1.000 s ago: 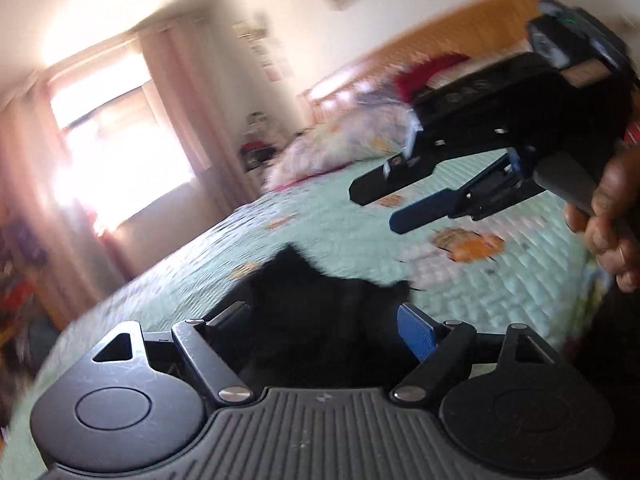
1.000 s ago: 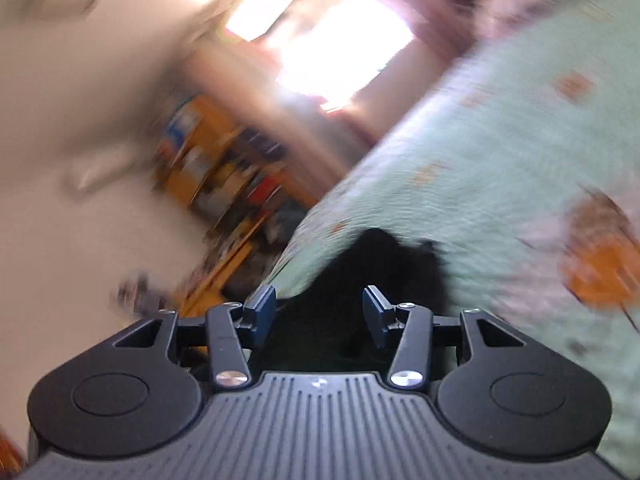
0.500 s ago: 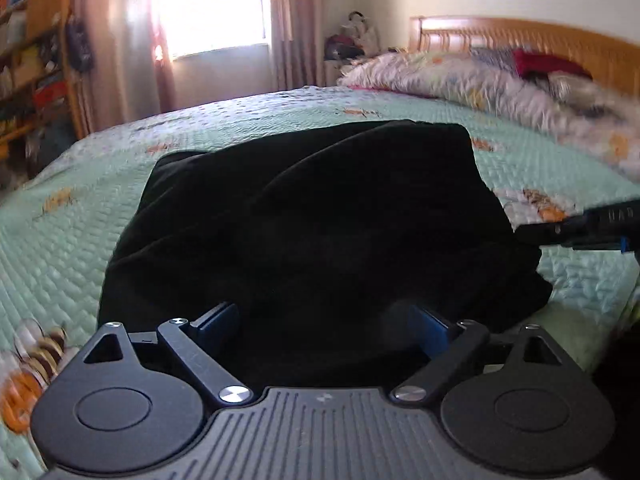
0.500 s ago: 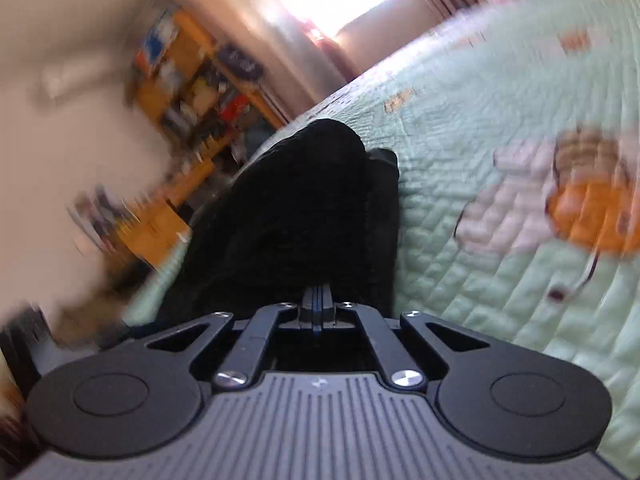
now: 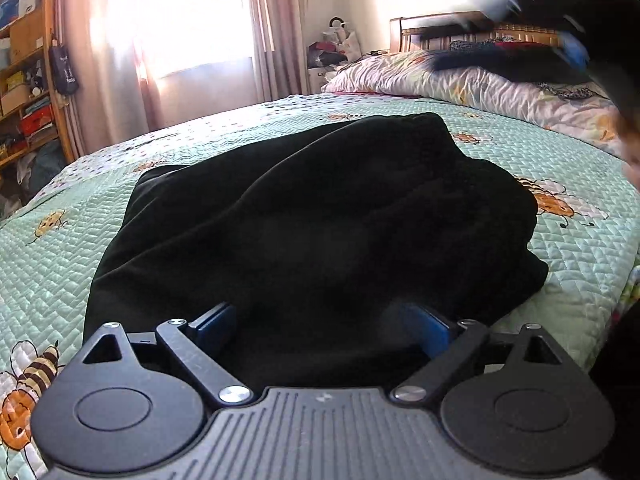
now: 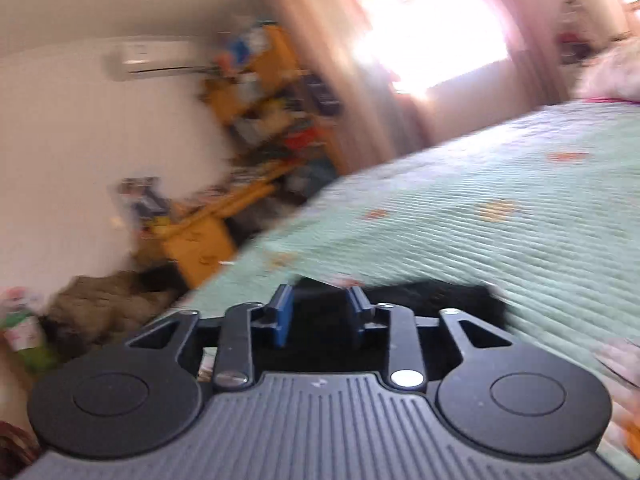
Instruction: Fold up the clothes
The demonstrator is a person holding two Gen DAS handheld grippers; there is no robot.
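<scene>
**Black garment bundled on the bed, both grippers off the cloth**

The soft black fabric garment (image 5: pixel 312 216) lies in a loosely folded heap on the mint-green quilted bedspread with bee prints (image 5: pixel 560 264), its near edge just in front of the left gripper (image 5: pixel 320 320). That gripper stands wide, its blue pads on either side of the garment's near hem without pressing on it. Placed so, low and angled down at the heap, it seems ready either to take the near edge for another fold or to smooth the bundle; which one is a judgement only.

The right gripper (image 6: pixel 318 316) is partway apart and its jaws are opening. Dark cloth shows behind and below the blue pads, yet the picture is smeared by motion, so it probably has nothing between them, though I cannot be sure.

The left wrist view gives the whole garment: rounded ridges, a doubled far end toward the pale floral pillows (image 5: pixel 460 80), and a blurred dark shape beyond the garment's far right that is likely the other gripper. The right wrist view shows only a thin strip of the black garment (image 6: pixel 432 296), but adds the wooden shelving (image 6: pixel 256 92) beyond the garment's left side.
</scene>
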